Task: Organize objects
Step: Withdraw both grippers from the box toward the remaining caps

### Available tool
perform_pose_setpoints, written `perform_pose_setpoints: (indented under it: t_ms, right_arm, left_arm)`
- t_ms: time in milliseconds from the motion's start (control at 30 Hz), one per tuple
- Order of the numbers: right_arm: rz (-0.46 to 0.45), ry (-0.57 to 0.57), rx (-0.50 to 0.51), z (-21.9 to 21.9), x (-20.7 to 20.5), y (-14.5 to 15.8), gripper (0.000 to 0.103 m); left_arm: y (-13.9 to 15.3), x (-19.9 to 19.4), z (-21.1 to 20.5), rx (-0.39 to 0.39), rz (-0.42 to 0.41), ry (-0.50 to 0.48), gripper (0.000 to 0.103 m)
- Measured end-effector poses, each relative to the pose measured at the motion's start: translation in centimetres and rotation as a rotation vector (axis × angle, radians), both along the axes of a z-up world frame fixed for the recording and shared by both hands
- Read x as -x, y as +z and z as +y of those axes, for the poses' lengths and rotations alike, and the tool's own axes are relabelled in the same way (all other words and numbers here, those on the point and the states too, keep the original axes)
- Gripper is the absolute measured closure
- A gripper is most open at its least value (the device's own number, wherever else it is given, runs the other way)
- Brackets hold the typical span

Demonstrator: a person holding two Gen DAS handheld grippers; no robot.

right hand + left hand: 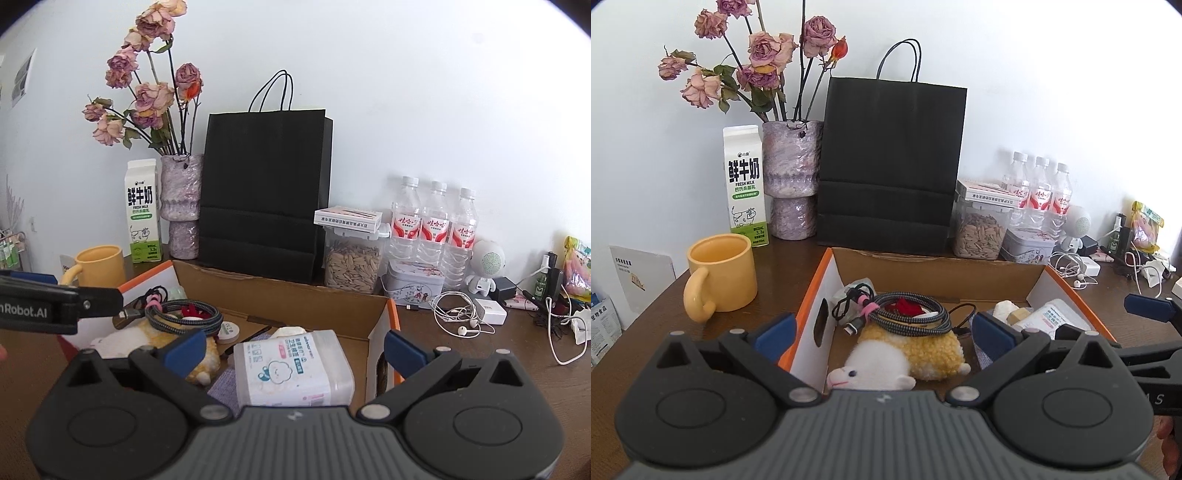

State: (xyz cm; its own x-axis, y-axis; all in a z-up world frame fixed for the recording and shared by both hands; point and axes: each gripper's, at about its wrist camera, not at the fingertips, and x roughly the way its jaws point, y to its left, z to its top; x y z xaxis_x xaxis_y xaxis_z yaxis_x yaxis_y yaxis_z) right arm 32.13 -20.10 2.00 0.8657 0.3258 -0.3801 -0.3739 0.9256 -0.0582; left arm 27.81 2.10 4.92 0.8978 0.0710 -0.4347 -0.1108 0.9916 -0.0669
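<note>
Open brown cardboard box, centre frame, looked matt, white-faced outside with orange edges. Fluffy yellow-and-white plush sheep inside was nubbly fleece. Grey braided cable coil on it looked woven, rough. Translucent plastic cotton-swab box bore smooth printed label. Yellow ceramic mug, left, was glossy. Black paper bag, rear centre, was matt, creased. Dark brown wooden tabletop showed faint sheen. Clear plastic water bottles, right, shone.
</note>
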Motion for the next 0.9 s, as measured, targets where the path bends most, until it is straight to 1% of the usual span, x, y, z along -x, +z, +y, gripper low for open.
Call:
perform_pose_setpoints:
  t_ms: [233, 600, 900]
  right_arm:
    - [0.018, 0.006, 0.009, -0.2, 3.4, -0.4, 0.000]
    - [0.068, 0.038, 0.036, 0.4, 6.3, -1.9, 0.000]
    - [0.161, 0.106, 0.074, 2.3, 7.4, -4.5, 0.000]
  left_arm:
    - [-0.2, 2.9, 0.3, -0.015, 0.022, 0.005, 0.000]
    - [-2.0, 5.8, 0.9, -0.031, 0.085, 0.006, 0.000]
    - [-4.4, 7.1, 1.6, -0.039, 0.158, 0.010, 0.000]
